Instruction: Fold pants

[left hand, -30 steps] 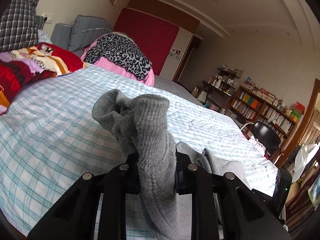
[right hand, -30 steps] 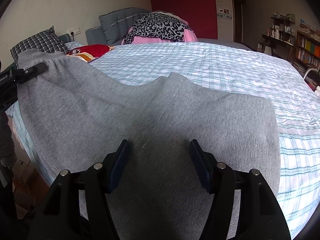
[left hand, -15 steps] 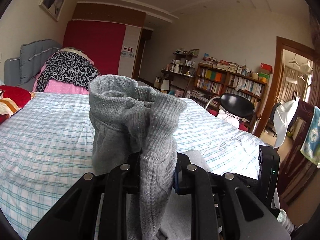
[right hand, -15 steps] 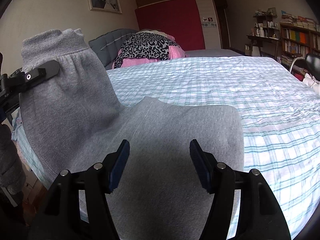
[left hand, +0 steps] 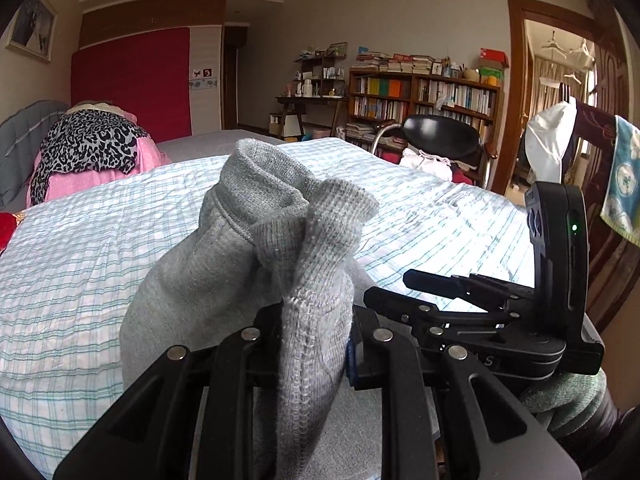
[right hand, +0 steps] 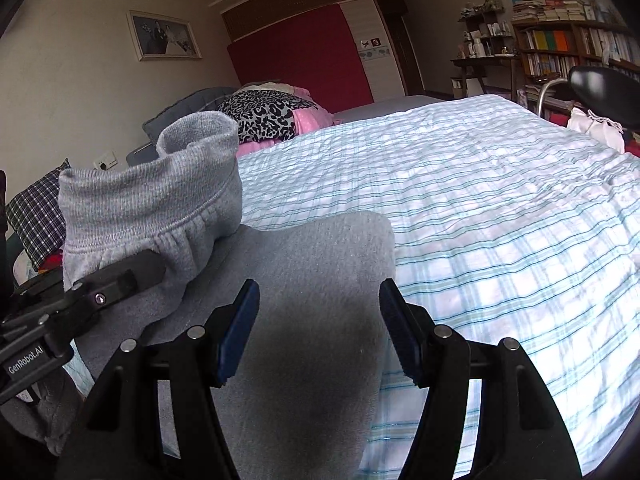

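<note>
Presently, items left to right. Framed photo [right hand: 164, 35] on the wall. Plaid pillow [right hand: 34, 216] at the bed's head. Left tool [left hand: 314, 344]: closed tight on the ribbed waistband of the grey pants [left hand: 280, 240], which stands bunched above its fingers; in the right wrist view "GenRobot.AI" reads on its body. Pants' remainder lies flat on the near edge of the bed [right hand: 460, 208], which has a checked blue-and-white sheet. Leopard-print cloth [right hand: 264, 114] over pink bedding, heaped at the far end of the bed. Red panel [right hand: 300, 56] on the back wall, white door beside it with small stickers, unreadable. Right tool [right hand: 318, 328]: fingers spread apart, nothing between them, poised over the flat pants. Desk [left hand: 308, 108] with bottles. Bookcase [left hand: 424, 96], shelves packed with books, more stacked on top; titles too small to read. Black chair [left hand: 440, 136] between bed and bookcase, white cloth under it. Garments hang on the door [left hand: 600, 152] at far right.
</note>
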Tool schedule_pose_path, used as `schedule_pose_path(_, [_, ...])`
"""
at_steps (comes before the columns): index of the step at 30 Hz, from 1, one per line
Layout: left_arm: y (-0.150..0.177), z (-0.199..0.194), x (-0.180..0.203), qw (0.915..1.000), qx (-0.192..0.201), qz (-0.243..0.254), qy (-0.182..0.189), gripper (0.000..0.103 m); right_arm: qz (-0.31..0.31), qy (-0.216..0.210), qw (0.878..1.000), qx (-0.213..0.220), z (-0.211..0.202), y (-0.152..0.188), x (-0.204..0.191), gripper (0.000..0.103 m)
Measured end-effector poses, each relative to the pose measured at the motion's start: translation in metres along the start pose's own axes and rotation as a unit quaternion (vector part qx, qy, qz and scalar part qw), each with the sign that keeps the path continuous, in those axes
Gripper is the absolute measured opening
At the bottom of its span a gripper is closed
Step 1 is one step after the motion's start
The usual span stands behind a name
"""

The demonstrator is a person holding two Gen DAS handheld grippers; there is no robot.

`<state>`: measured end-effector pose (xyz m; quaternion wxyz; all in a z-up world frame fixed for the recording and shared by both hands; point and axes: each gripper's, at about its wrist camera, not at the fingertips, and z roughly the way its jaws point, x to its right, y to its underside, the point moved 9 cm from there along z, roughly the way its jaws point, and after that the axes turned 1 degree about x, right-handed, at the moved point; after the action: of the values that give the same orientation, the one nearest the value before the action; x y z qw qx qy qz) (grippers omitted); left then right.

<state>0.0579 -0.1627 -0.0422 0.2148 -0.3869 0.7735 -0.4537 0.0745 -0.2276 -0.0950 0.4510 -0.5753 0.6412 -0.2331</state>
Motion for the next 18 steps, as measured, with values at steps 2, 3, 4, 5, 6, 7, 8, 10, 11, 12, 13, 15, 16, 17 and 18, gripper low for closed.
schedule_pose_path(2, [0.004,0.009,0.005,0.9999,-0.008,0.009,-0.004,0.020,0.010,0.001,1.000,0.000,-0.003,0.000,0.009,0.064])
schedule_pose_path(3, [0.006,0.012,0.008,0.9998,-0.012,0.014,-0.006,0.020,0.014,0.000,1.000,0.000,-0.004,0.001,0.009,0.064])
schedule_pose_path(4, [0.009,0.017,0.009,0.9997,-0.017,0.018,-0.008,0.020,0.019,-0.001,1.000,0.000,-0.005,0.001,0.012,0.064])
schedule_pose_path(5, [0.013,0.021,0.012,0.9994,-0.023,0.023,-0.009,0.020,0.022,-0.002,1.000,0.001,-0.007,0.001,0.015,0.064])
schedule_pose_path(6, [0.016,0.025,0.013,0.9991,-0.029,0.028,-0.009,0.020,0.025,-0.002,1.000,0.001,-0.007,0.002,0.017,0.064])
schedule_pose_path(7, [0.018,0.029,0.015,0.9988,-0.035,0.032,-0.011,0.021,0.028,-0.003,1.000,0.002,-0.008,0.003,0.018,0.064])
schedule_pose_path(8, [0.023,0.031,0.015,0.9984,-0.041,0.037,-0.013,0.023,0.031,-0.004,1.000,0.003,-0.009,0.003,0.020,0.064])
schedule_pose_path(10, [0.030,0.037,0.018,0.9976,-0.052,0.043,-0.012,0.025,0.037,-0.007,0.999,0.004,-0.010,0.002,0.022,0.064])
schedule_pose_path(11, [0.034,0.039,0.018,0.9973,-0.057,0.045,-0.010,0.027,0.040,-0.008,0.999,0.004,-0.011,0.003,0.023,0.064])
schedule_pose_path(12, [0.038,0.041,0.020,0.9971,-0.060,0.046,-0.009,0.027,0.044,-0.009,0.999,0.003,-0.012,0.003,0.024,0.064])
schedule_pose_path(13, [0.040,0.043,0.021,0.9968,-0.063,0.049,-0.009,0.028,0.047,-0.011,0.999,0.003,-0.013,0.004,0.024,0.064])
schedule_pose_path(15, [0.045,0.044,0.023,0.9965,-0.066,0.050,-0.003,0.034,0.054,-0.017,0.998,0.001,-0.008,0.003,0.023,0.064])
schedule_pose_path(16, [0.047,0.045,0.026,0.9963,-0.072,0.047,0.008,0.039,0.058,-0.022,0.998,0.001,-0.008,0.002,0.022,0.064])
schedule_pose_path(17, [0.051,0.046,0.028,0.9958,-0.078,0.045,0.016,0.041,0.063,-0.029,0.998,0.000,-0.008,0.001,0.022,0.064])
schedule_pose_path(18, [0.053,0.046,0.030,0.9953,-0.082,0.048,0.020,0.043,0.069,-0.037,0.997,-0.002,-0.005,0.000,0.021,0.064])
